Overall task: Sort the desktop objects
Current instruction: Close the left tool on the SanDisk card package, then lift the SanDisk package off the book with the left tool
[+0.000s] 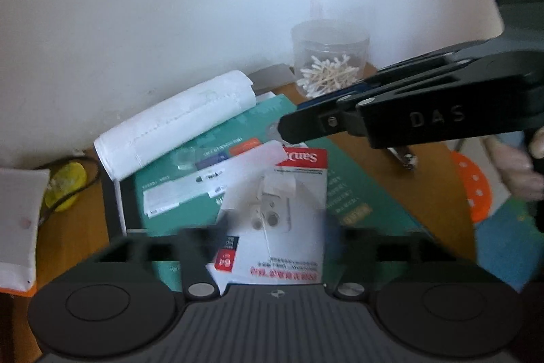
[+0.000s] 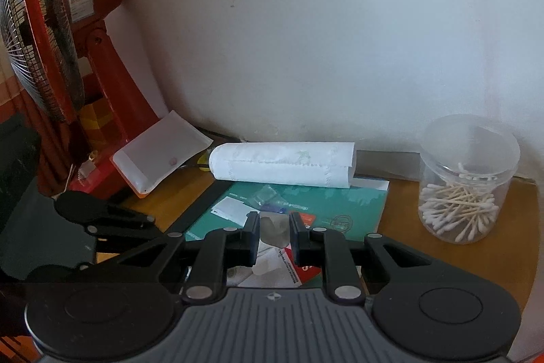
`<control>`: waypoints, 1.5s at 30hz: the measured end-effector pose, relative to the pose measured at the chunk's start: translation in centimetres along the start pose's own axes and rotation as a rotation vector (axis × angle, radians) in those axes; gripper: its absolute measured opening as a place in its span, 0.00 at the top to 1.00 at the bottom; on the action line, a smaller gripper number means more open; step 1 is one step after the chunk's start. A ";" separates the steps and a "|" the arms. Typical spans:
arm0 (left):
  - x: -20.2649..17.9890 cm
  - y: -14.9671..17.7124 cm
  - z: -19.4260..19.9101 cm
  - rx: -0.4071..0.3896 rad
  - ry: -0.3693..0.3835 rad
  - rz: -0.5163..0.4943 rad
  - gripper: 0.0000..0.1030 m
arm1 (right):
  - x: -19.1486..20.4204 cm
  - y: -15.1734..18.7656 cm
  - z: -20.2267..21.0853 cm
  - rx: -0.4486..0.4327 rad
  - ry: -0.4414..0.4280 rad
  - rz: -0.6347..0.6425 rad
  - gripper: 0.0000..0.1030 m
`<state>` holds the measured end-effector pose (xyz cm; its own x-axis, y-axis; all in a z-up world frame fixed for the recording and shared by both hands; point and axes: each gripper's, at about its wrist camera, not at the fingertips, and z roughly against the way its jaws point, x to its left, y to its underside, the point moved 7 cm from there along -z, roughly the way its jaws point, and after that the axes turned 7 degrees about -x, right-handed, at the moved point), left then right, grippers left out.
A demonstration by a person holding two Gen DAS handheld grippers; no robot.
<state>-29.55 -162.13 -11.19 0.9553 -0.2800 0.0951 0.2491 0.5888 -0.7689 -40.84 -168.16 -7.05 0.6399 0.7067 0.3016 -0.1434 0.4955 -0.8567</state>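
A white and red SanDisk card package [image 1: 282,213] lies on a green book [image 1: 357,193] on the wooden desk. My left gripper [image 1: 272,230] is open, its blurred fingers on either side of the package's near part. My right gripper [image 1: 285,130] comes in from the right, its tips at the package's far top edge. In the right wrist view my right gripper [image 2: 274,233] is partly open over the package [image 2: 272,257], with the package edge between the fingers; whether they touch it I cannot tell. The left gripper's arm [image 2: 105,220] shows at the left.
A rolled white paper [image 1: 176,121] [image 2: 282,167] lies across the book's far edge. A clear jar of cotton swabs [image 1: 328,60] [image 2: 465,189] stands at the right by the wall. A white pouch [image 2: 159,152], a yellow object [image 1: 66,186] and a red fan [image 2: 51,33] are at the left.
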 end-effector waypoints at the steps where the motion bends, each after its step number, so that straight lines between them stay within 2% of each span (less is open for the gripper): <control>1: -0.1 0.0 0.0 -0.002 -0.002 -0.001 0.35 | 0.0 0.0 0.1 -0.001 0.002 -0.001 0.81; 2: -0.2 0.0 0.0 -0.004 -0.005 -0.002 0.42 | -0.1 0.1 0.2 -0.001 0.003 0.000 0.81; 3: -0.3 -0.1 -0.1 -0.008 -0.008 -0.003 0.60 | -0.1 0.1 0.4 -0.001 0.005 0.000 0.81; 5: -0.7 -0.3 0.1 -0.026 -0.020 -0.011 0.70 | -0.2 0.2 0.6 -0.002 0.012 -0.001 0.81; 6: -0.7 -0.4 0.3 -0.036 -0.033 -0.013 0.81 | -0.3 0.2 0.7 -0.003 0.015 -0.004 0.81; 9: -0.1 -0.8 1.2 -0.058 -0.039 0.040 0.90 | -0.5 0.2 1.0 -0.006 0.021 -0.009 0.81; 13: 0.7 -1.0 3.1 -0.092 -0.068 0.098 0.96 | -0.3 -0.2 1.3 -0.018 0.013 -0.001 0.81; 21: 1.7 -0.6 8.6 -0.170 -0.160 0.218 0.97 | 1.8 -0.7 0.9 -0.026 -0.060 0.029 0.81; 31: 3.8 0.9 16.5 -0.236 -0.384 0.295 0.97 | 8.1 -0.4 0.1 0.000 -0.239 0.104 0.81; 38: 6.0 5.7 24.4 -0.247 -0.574 0.388 0.97 | 16.3 0.6 -0.3 0.017 -0.399 0.180 0.81; 45: 7.9 12.1 36.9 -0.268 -0.795 0.424 0.97 | 28.1 2.0 0.4 0.001 -0.551 0.258 0.81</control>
<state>-13.11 -129.29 3.60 0.8109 0.5764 0.1014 -0.0953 0.3011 -0.9488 -23.48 -147.11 -0.17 0.0997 0.9614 0.2564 -0.2431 0.2734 -0.9307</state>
